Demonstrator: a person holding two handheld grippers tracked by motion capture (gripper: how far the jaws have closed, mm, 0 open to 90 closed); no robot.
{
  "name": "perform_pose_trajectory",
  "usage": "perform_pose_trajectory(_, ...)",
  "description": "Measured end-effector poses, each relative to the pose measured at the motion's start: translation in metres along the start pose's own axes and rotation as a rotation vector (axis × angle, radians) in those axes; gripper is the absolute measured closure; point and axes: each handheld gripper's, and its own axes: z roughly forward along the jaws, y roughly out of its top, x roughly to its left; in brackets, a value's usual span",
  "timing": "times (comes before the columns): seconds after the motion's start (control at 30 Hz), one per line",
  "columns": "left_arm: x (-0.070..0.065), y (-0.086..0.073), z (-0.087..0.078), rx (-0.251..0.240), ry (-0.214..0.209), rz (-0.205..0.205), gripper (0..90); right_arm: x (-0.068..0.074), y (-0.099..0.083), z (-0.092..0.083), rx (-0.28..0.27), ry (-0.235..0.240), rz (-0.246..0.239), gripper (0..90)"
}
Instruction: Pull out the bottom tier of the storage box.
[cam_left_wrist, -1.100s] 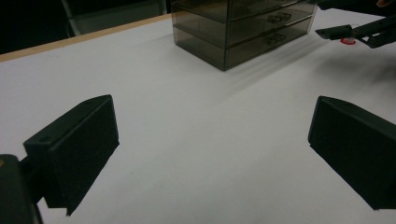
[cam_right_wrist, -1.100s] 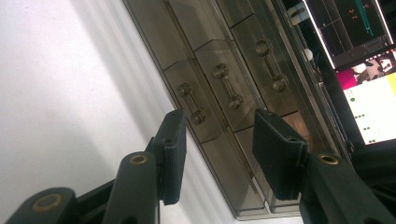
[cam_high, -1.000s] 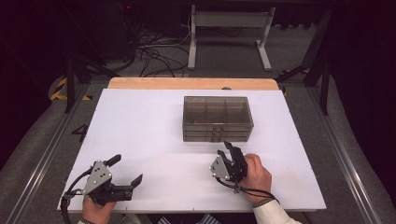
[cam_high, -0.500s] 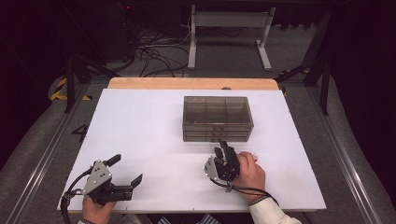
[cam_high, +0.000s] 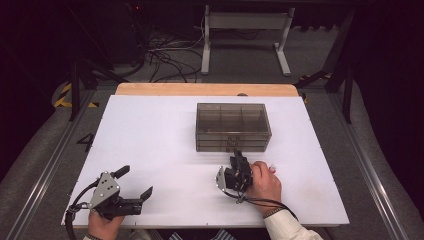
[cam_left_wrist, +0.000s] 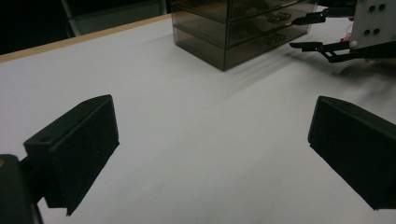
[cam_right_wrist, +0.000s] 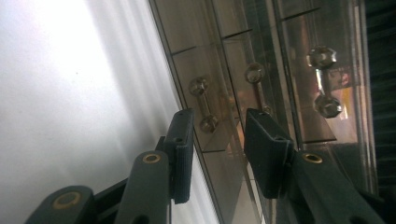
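A smoky see-through drawer box (cam_high: 232, 125) stands mid-table. My right gripper (cam_high: 235, 154) is turned on its side and points at the box's front. In the right gripper view the bottom drawer's small bar handle (cam_right_wrist: 204, 105) lies between the right gripper's (cam_right_wrist: 217, 121) jaws. It sits close to one pad, and neither pad presses on it. These jaws have just been closing and stand open. My left gripper (cam_high: 135, 181) rests open near the front left of the table (cam_high: 150, 130), with only bare table between its jaws (cam_left_wrist: 210, 149).
Two more handles (cam_right_wrist: 256, 88) (cam_right_wrist: 324, 79) show on the drawer fronts above. The left gripper view has the box (cam_left_wrist: 233, 28) far off and the right gripper (cam_left_wrist: 299, 32) beside it. A wooden strip (cam_high: 205, 89) edges the table's far side, with cables and stand legs beyond.
The right gripper has dropped and shifted a little left toward the box front, and its jaws have narrowed. The left gripper has kept still.
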Motion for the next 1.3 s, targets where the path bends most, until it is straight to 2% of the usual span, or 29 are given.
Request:
perform_pose_trajectory(0.17,0.000,0.000,0.000,0.001,-0.001,-0.002,2.5,0.005,0.001,0.008,0.026,-0.019,-0.048,65.8)
perform_pose_trajectory(0.57,0.000,0.000,0.001,0.002,-0.003,-0.006,2.5,0.008,-0.001,0.018,0.061,-0.029,-0.079,70.5)
perform_pose_trajectory(0.9,0.000,0.000,0.001,0.003,-0.003,-0.005,2.5,0.010,0.000,0.025,0.079,-0.053,-0.130,78.3)
perform_pose_trajectory(1.3,-0.001,0.000,0.001,0.002,-0.004,-0.007,2.5,0.010,0.001,0.023,0.082,-0.048,-0.130,79.4)
